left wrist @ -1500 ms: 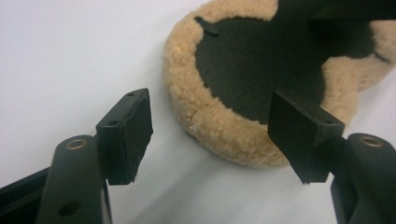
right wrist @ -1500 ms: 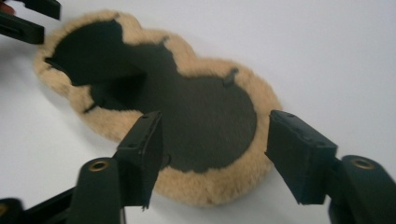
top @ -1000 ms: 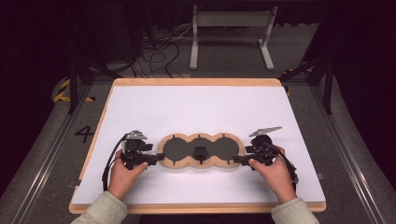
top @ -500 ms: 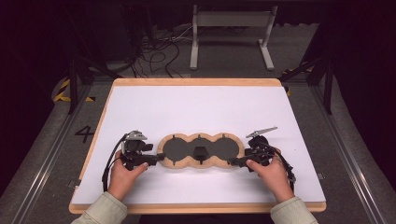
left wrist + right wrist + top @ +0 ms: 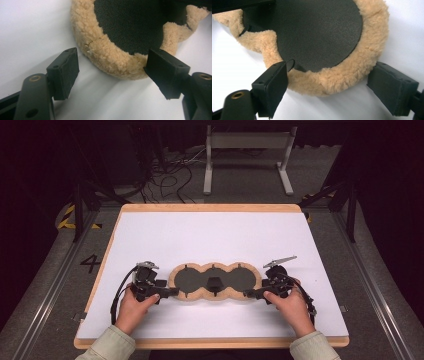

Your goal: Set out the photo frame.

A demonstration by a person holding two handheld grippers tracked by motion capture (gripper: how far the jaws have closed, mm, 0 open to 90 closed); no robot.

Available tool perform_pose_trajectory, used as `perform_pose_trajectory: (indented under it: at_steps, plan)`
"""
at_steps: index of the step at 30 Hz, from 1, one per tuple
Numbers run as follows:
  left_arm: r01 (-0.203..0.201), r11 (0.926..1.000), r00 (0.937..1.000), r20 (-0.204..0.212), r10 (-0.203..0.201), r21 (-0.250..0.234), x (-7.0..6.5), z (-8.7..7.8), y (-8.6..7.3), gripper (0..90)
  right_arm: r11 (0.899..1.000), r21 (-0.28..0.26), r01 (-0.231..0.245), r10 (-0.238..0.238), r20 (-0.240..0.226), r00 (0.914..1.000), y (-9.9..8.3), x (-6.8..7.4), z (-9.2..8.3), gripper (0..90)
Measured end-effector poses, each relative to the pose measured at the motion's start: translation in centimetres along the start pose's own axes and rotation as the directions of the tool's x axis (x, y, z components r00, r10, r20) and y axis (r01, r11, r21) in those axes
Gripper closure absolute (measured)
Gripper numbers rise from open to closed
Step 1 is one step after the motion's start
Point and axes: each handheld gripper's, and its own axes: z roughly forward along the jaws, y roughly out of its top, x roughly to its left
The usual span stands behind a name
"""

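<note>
Lying flat on the white table (image 5: 210, 240), toward its 6 o'clock edge, a three-lobed fleece-rimmed pad (image 5: 214, 281) with dark centres. Left gripper (image 5: 172, 292) at the pad's 9 o'clock end: jaws spread, one pad touching the fleece rim, nothing clamped. Right gripper (image 5: 249, 294) at the 3 o'clock end: jaws have just been opening, now wide, straddling the rim without pressing it. Hands rest on both grippers.
</note>
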Motion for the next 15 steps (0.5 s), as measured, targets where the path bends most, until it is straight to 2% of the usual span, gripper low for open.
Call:
perform_pose_trajectory:
  at_steps: [4,7,9,13,15]
  plan:
    - [-0.029,0.9996,0.9995,0.008,0.029,-0.001,-0.57,0.70,0.25,24.6,1.000,-0.003,0.004,-0.004,0.001,1.0000,-0.02,0.00,0.00,17.3]
    - [-0.016,0.9999,0.9999,-0.006,0.016,-0.001,-0.73,0.79,0.42,23.2,1.000,0.000,0.000,0.000,-0.001,1.0000,-0.01,0.00,-0.02,17.5]
    - [-0.007,1.0000,0.9999,0.012,0.007,0.001,-0.55,0.70,0.39,24.7,1.000,0.000,0.001,-0.001,-0.004,1.0000,-0.01,-0.06,-0.03,17.7]
    - [-0.012,0.9999,0.9999,0.002,0.012,-0.003,-0.48,0.67,0.43,25.8,1.000,-0.001,0.004,-0.004,-0.011,0.9999,-0.03,-0.13,-0.05,17.5]
    - [-0.007,1.0000,1.0000,-0.003,0.007,-0.004,-0.71,0.73,0.40,25.7,1.000,-0.006,-0.023,0.022,-0.037,0.9991,-0.07,-0.43,-0.18,18.7]
